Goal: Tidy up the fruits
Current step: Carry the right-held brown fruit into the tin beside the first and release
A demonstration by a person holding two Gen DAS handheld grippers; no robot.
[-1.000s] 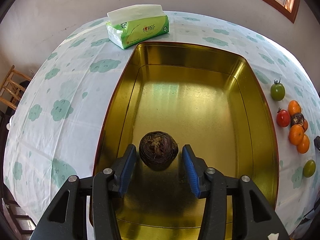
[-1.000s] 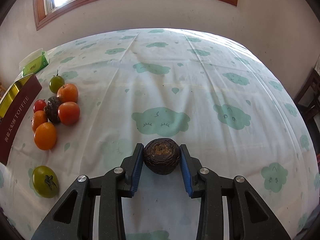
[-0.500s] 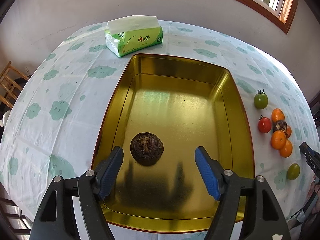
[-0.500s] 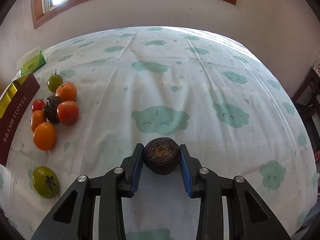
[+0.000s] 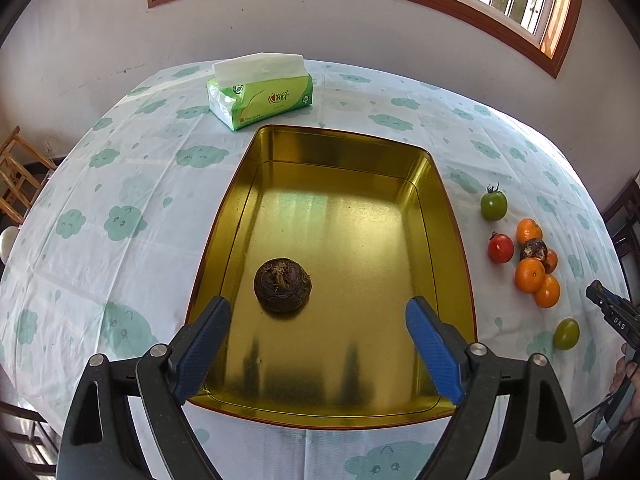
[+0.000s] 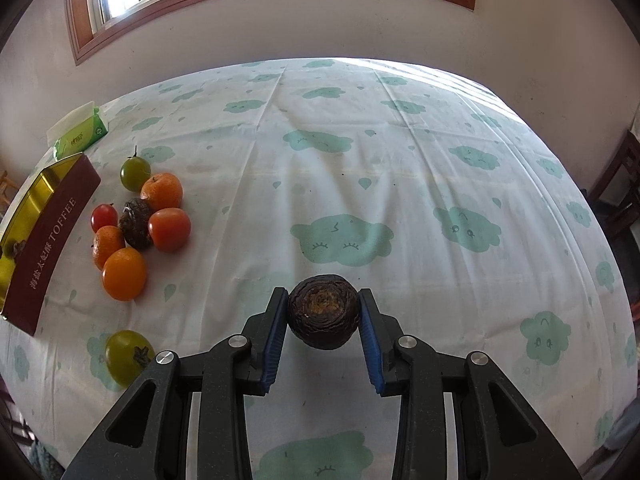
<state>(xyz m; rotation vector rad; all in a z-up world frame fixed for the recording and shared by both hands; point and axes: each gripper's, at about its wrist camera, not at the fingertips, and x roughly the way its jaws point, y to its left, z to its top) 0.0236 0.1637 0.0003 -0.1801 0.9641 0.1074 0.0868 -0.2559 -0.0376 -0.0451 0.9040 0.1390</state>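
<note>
A dark brown water chestnut (image 5: 282, 285) lies free on the floor of the gold tin tray (image 5: 452, 232). My left gripper (image 5: 318, 322) hangs above and just behind it, its jaws opening wide with nothing between them. My right gripper (image 6: 323, 314) is shut on a second brown water chestnut (image 6: 322, 311), held above the cloud-print tablecloth. A cluster of fruit sits beside the tray: oranges (image 6: 124, 273), a red tomato (image 6: 169, 229), a small red tomato (image 6: 104, 217), green tomatoes (image 6: 135, 172) and a third water chestnut (image 6: 136, 223).
A green tissue pack (image 5: 261, 90) stands behind the tray. The tray's maroon side (image 6: 48, 240) reads TOFFEE. One green tomato (image 6: 127, 356) lies apart near the front. A wooden chair (image 5: 18, 176) stands at the left, a dark chair (image 6: 620, 192) at the right.
My left gripper let go of the water chestnut in the tray, spread its jaws and drew up and back. The right gripper kept still with its chestnut.
</note>
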